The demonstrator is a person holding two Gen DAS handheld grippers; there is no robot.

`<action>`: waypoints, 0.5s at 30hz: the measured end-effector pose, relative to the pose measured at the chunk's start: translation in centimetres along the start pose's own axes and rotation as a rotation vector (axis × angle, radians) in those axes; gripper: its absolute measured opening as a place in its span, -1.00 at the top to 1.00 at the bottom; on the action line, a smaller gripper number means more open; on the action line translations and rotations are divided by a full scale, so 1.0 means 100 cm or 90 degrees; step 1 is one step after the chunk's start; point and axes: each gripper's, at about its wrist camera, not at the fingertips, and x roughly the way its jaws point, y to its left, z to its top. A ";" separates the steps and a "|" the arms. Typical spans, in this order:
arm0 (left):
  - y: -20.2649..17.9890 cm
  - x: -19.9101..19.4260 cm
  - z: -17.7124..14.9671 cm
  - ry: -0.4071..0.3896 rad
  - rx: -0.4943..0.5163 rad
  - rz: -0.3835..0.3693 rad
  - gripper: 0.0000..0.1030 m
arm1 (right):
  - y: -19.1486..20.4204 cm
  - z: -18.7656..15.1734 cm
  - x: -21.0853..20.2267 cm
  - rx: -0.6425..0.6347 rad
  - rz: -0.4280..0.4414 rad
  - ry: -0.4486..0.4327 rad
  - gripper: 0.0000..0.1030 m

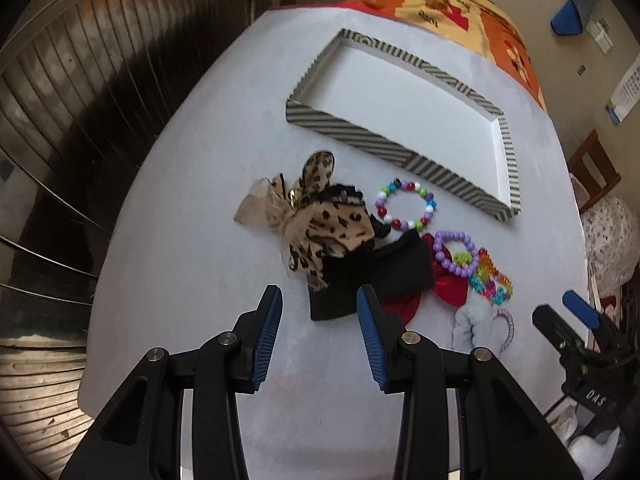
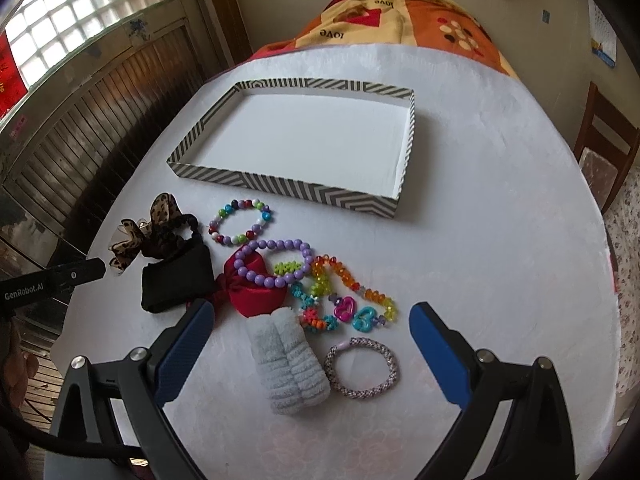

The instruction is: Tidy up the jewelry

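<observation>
A striped, white-floored tray (image 1: pixel 464 178) (image 2: pixel 280 186) lies bare on the white table, beyond a heap of jewelry. In the heap are a leopard-print bow (image 1: pixel 320 224) (image 2: pixel 136 236), a black pouch (image 1: pixel 372 276) (image 2: pixel 176 280), a multicolour bead bracelet (image 1: pixel 406 210) (image 2: pixel 240 226), a purple bead bracelet (image 1: pixel 456 252) (image 2: pixel 272 260), a red satin piece (image 2: pixel 256 296), rainbow bead strings (image 2: pixel 348 292), a grey fluffy band (image 2: pixel 290 364) and a woven bangle (image 2: pixel 362 368). My left gripper (image 1: pixel 318 304) hangs open just short of the black pouch. My right gripper (image 2: pixel 312 320) stands wide open over the grey band, holding nothing.
A patterned orange blanket (image 2: pixel 400 12) covers the table's far end. A wooden chair (image 2: pixel 604 140) stands at the right. Dark slatted wall panels (image 1: pixel 60 120) run along the left edge. The right gripper's body (image 1: pixel 580 340) shows at the left wrist view's right side.
</observation>
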 end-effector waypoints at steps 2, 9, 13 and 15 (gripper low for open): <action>0.004 0.003 -0.001 0.007 -0.010 -0.016 0.44 | 0.001 0.000 0.002 -0.002 0.007 0.003 -0.95; 0.024 0.005 0.010 0.016 -0.055 -0.060 0.44 | 0.003 0.004 0.008 -0.004 0.013 0.008 -0.95; 0.037 0.004 0.022 0.018 -0.089 -0.091 0.44 | 0.005 0.008 0.015 -0.001 0.016 0.018 -0.95; 0.042 0.005 0.031 0.020 -0.108 -0.109 0.44 | 0.007 0.010 0.018 -0.001 0.018 0.020 -0.95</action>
